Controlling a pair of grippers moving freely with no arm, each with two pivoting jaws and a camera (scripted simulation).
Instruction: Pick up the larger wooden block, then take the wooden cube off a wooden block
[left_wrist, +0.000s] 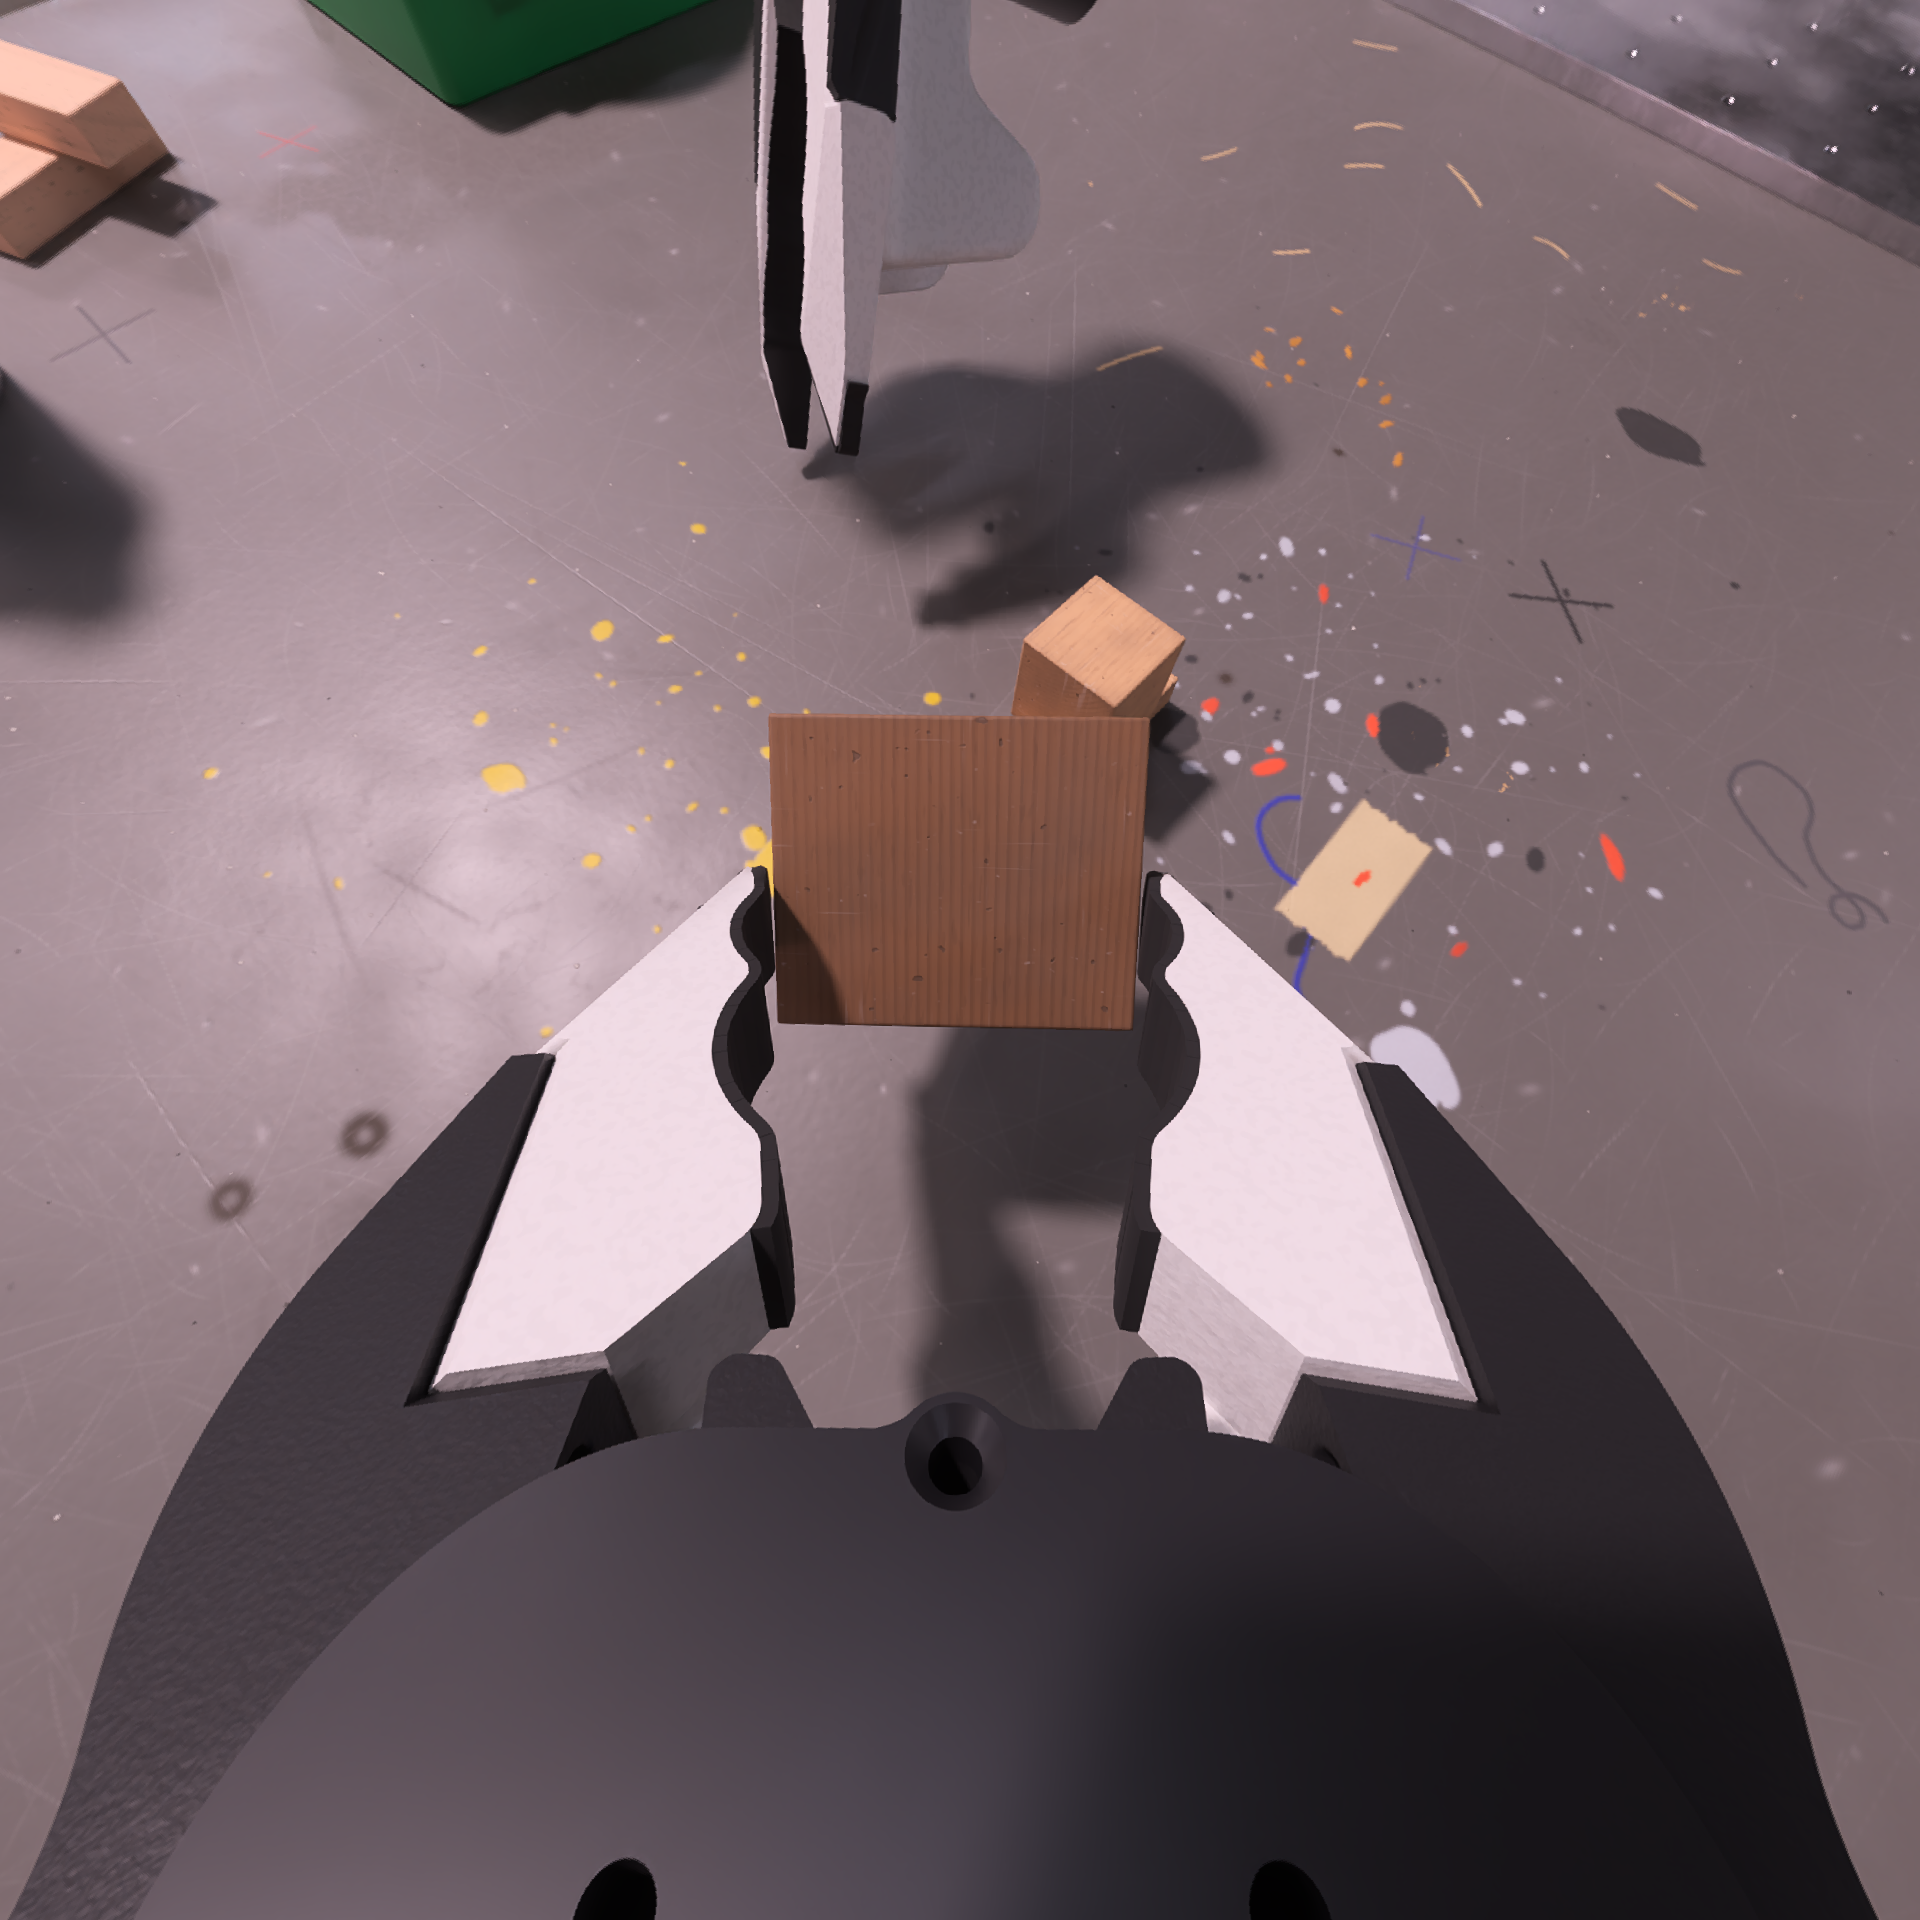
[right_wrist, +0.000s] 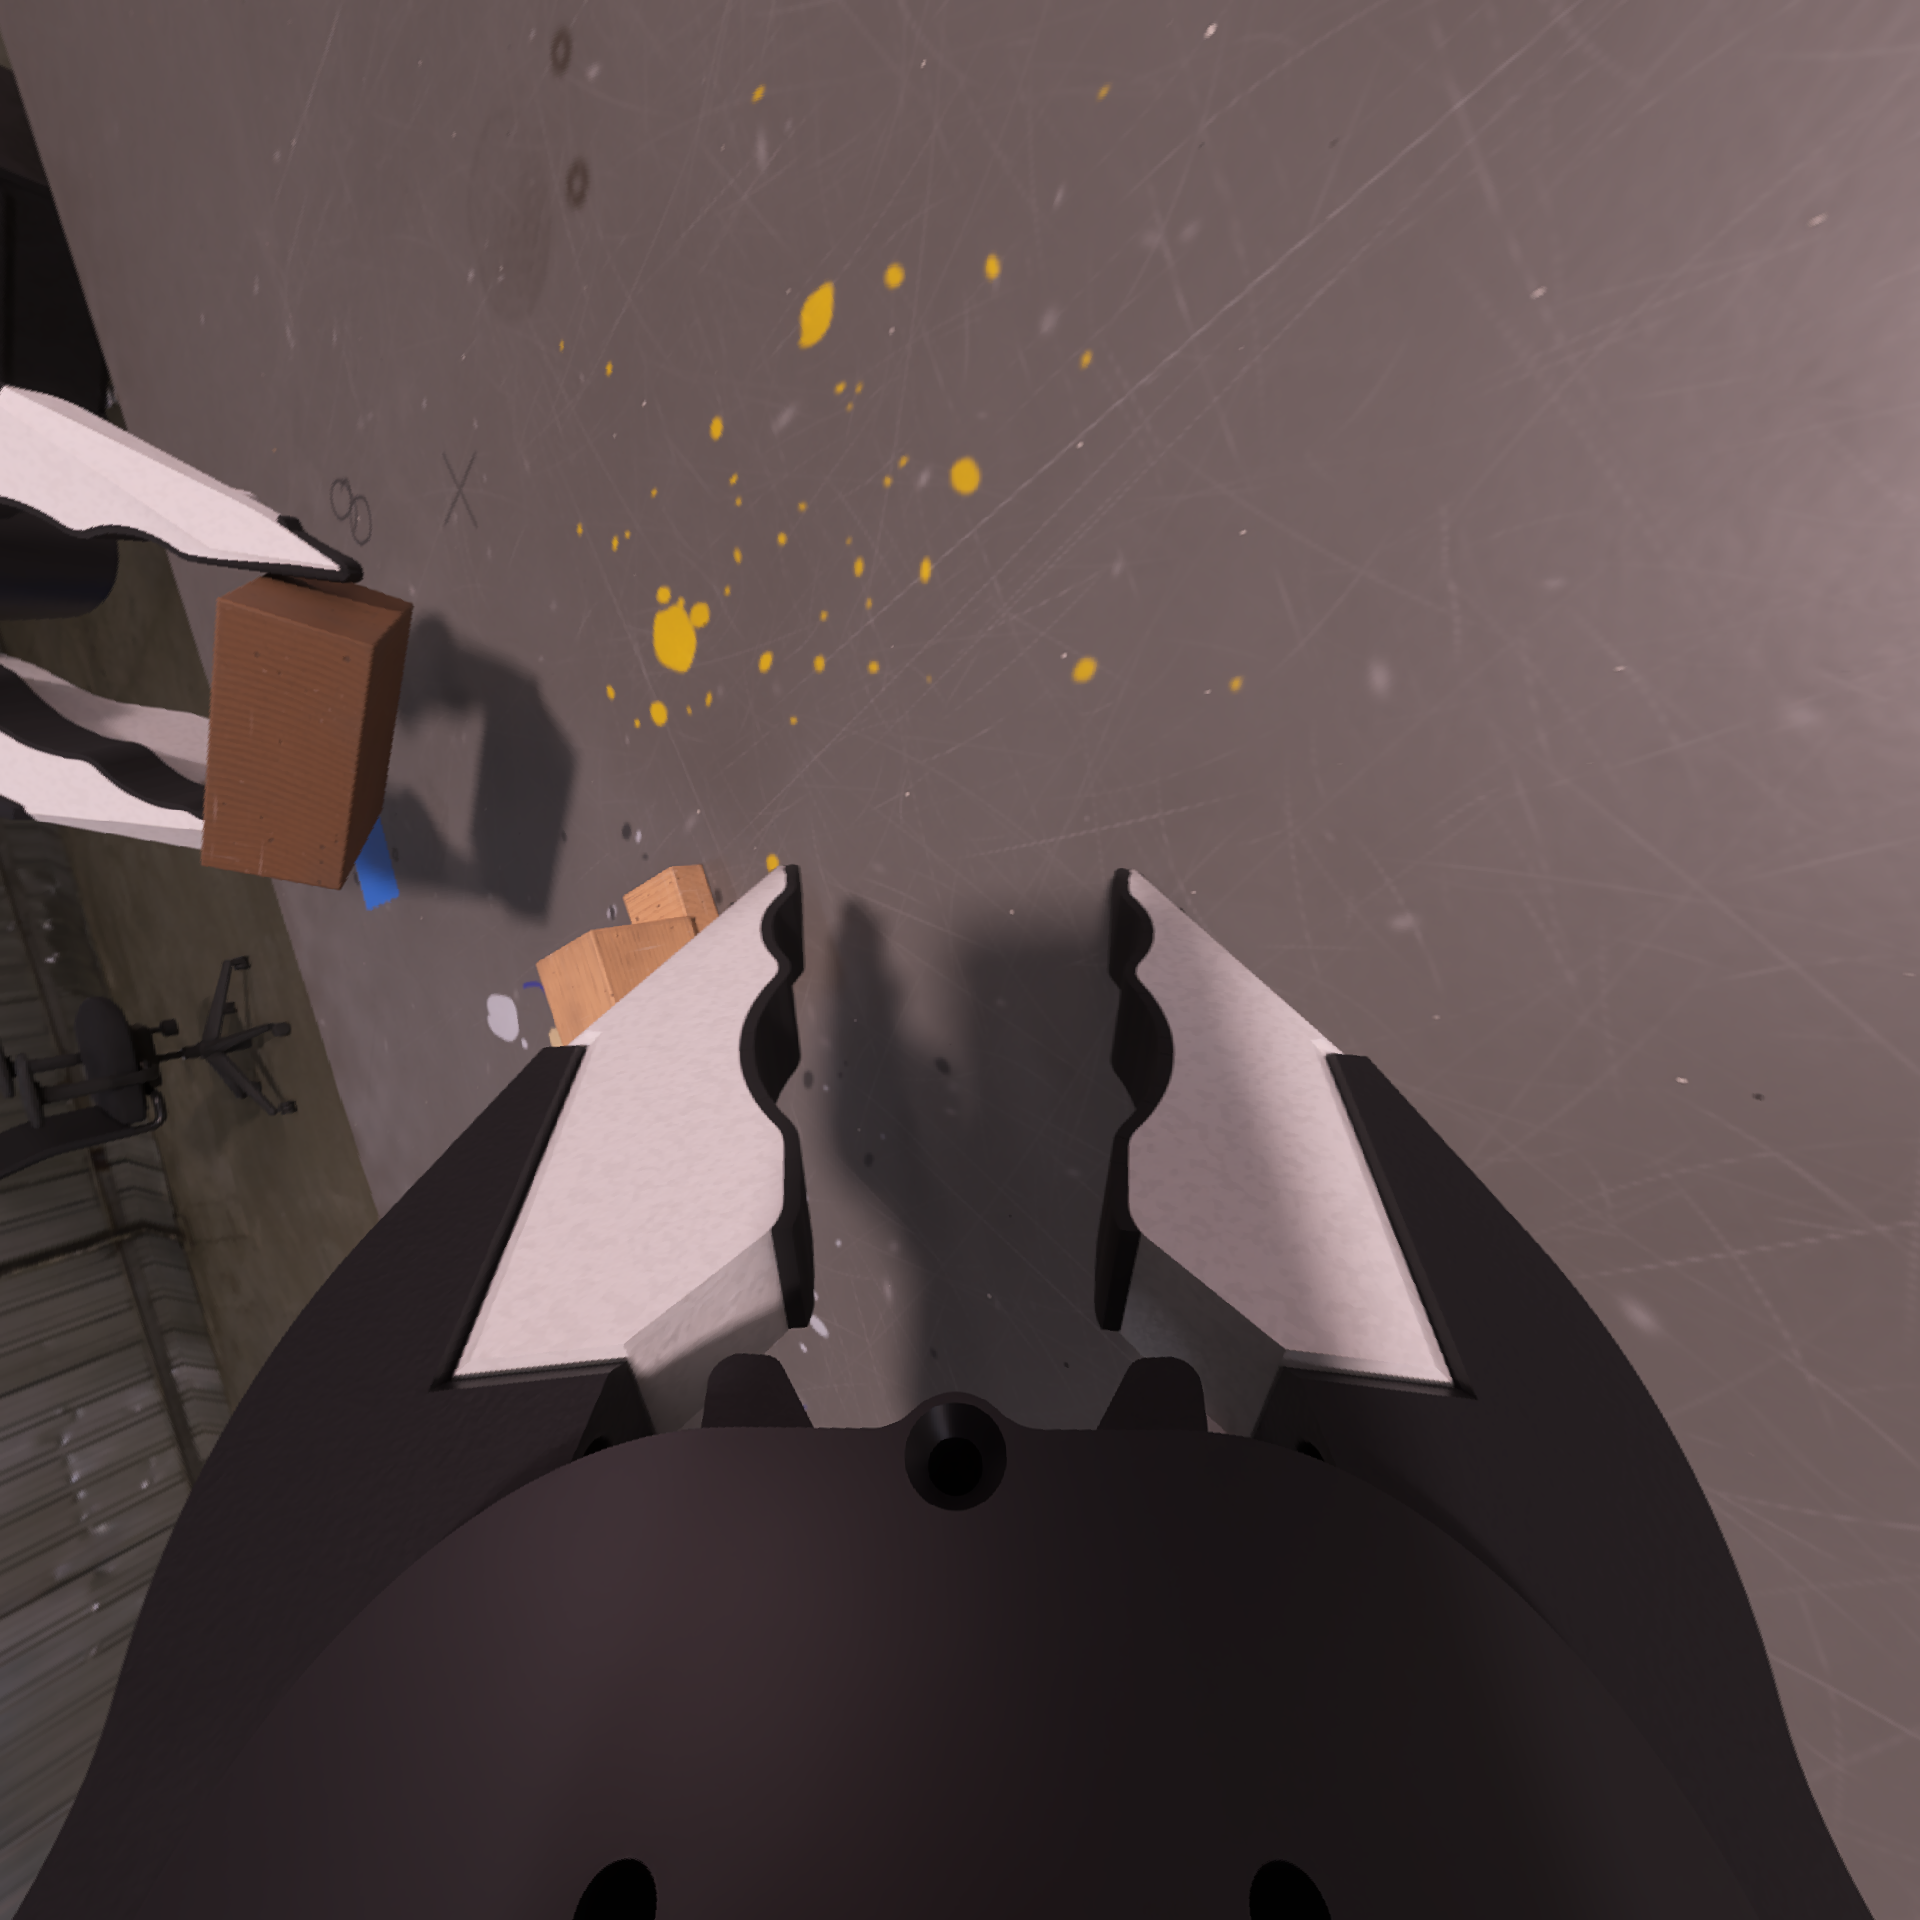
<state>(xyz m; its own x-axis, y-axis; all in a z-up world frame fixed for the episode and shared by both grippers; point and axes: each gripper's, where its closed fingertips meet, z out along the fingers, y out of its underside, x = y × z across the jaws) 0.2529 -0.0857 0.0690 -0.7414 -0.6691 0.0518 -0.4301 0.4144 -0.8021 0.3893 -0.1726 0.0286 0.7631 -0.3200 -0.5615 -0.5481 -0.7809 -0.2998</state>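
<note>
My left gripper (left_wrist: 956, 894) is shut on the larger dark brown wooden block (left_wrist: 956, 873) and holds it above the grey table (left_wrist: 416, 935). Just beyond it, a light wooden cube (left_wrist: 1101, 649) rests tilted on a light wooden block, of which only a sliver (left_wrist: 1169, 691) shows. My right gripper (right_wrist: 956, 894) is open and empty, pointing down at the table. It hangs beyond the cube in the left wrist view (left_wrist: 821, 442). In the right wrist view the cube (right_wrist: 603, 971) and the block under it (right_wrist: 675, 894) lie partly hidden behind my left finger. The held block (right_wrist: 296, 727) is at the left.
Stacked light wooden blocks (left_wrist: 62, 156) and a green box (left_wrist: 499, 42) stand at the far left. A beige tape piece (left_wrist: 1351, 878) lies right of the held block. The table edge (right_wrist: 260, 883) runs along the left, with an office chair (right_wrist: 135, 1060) on the floor beyond.
</note>
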